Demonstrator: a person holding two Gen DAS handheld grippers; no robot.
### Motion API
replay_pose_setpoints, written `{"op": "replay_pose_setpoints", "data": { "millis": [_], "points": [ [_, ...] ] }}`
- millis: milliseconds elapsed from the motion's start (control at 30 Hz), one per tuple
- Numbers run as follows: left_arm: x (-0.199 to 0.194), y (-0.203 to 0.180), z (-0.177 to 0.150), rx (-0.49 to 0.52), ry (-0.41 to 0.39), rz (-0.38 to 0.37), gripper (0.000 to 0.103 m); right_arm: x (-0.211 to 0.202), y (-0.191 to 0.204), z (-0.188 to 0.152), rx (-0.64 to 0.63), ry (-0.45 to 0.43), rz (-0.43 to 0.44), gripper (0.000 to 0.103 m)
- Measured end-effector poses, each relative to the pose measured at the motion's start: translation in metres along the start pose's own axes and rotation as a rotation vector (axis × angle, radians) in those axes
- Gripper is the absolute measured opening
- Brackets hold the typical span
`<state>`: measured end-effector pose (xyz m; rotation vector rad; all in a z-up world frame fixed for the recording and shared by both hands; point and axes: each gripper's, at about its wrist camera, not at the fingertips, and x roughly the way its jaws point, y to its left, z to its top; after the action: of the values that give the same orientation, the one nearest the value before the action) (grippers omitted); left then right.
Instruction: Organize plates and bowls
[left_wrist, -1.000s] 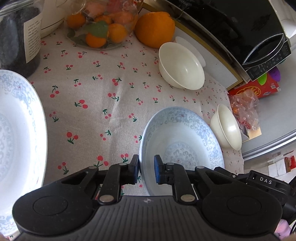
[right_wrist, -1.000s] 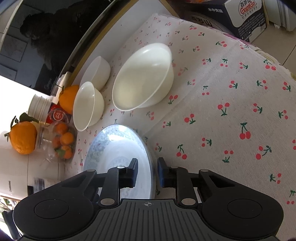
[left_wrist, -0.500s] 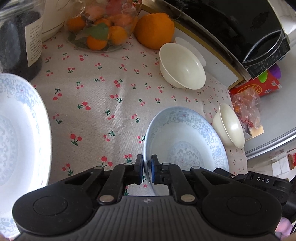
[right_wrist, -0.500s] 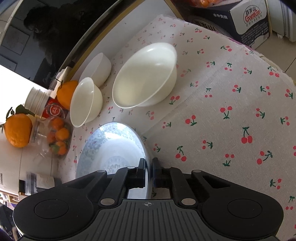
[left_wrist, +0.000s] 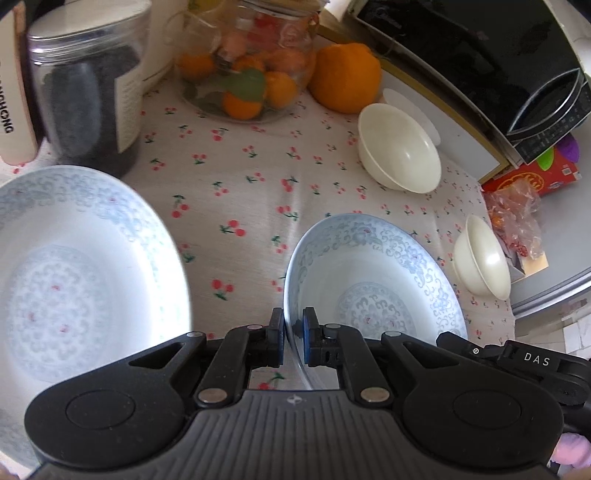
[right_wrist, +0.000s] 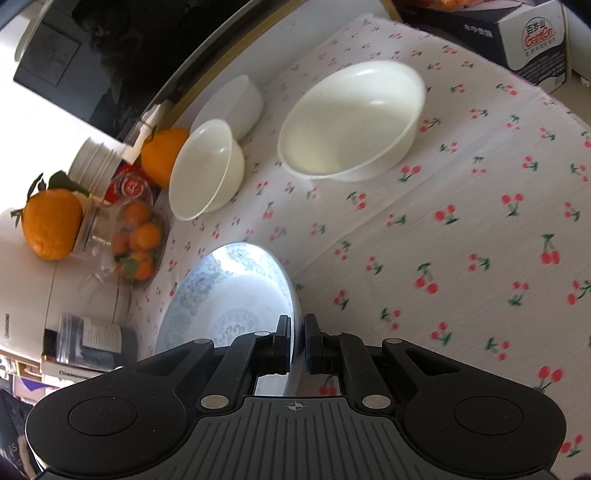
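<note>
Both grippers, parted a second ago, now pinch one plate (left_wrist: 373, 277): left gripper (left_wrist: 293, 334), right gripper (right_wrist: 297, 338).

Table under cherry-print cloth (left_wrist: 236, 192) carried: small cream bowl (left_wrist: 400, 149) far right, second one (left_wrist: 482, 258) at right edge, big cream bowl (right_wrist: 351, 118), fruit jar (left_wrist: 247, 74), orange (left_wrist: 345, 75), dark-filled jar (left_wrist: 88, 96) far left.
</note>
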<state>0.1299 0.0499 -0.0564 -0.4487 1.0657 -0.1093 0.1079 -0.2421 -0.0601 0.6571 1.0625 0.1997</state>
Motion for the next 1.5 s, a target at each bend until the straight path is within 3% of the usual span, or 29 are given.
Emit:
{"op": "replay_pose_setpoints", "data": {
  "millis": [767, 1033, 1133, 1233, 1300, 1367, 1500],
  "points": [
    [0.001, 0.002, -0.003, 0.064, -0.040, 0.034, 0.010, 0.010, 0.005, -0.004, -0.039, 0.011, -0.006, 0.012],
    [-0.002, -0.010, -0.005, 0.119, -0.041, 0.049, 0.037, 0.007, 0.010, -0.002, -0.047, 0.023, -0.012, 0.017],
    [-0.005, -0.013, -0.004, 0.132, -0.047, 0.053, 0.051, 0.003, 0.014, -0.001, -0.055, 0.020, 0.000, 0.028],
    [-0.011, -0.016, -0.005, 0.144, -0.062, 0.055, 0.071, -0.003, 0.016, 0.000, -0.052, 0.001, 0.020, 0.053],
    [-0.016, -0.018, -0.006, 0.155, -0.075, 0.054, 0.078, -0.008, 0.019, 0.001, -0.057, -0.018, 0.020, 0.072],
    [-0.020, -0.019, -0.006, 0.163, -0.080, 0.055, 0.091, -0.011, 0.021, 0.002, -0.065, -0.032, 0.013, 0.080],
    [-0.026, -0.019, -0.009, 0.168, -0.077, 0.050, 0.103, -0.015, 0.028, 0.002, -0.096, -0.038, -0.065, 0.093]
  ]
}}
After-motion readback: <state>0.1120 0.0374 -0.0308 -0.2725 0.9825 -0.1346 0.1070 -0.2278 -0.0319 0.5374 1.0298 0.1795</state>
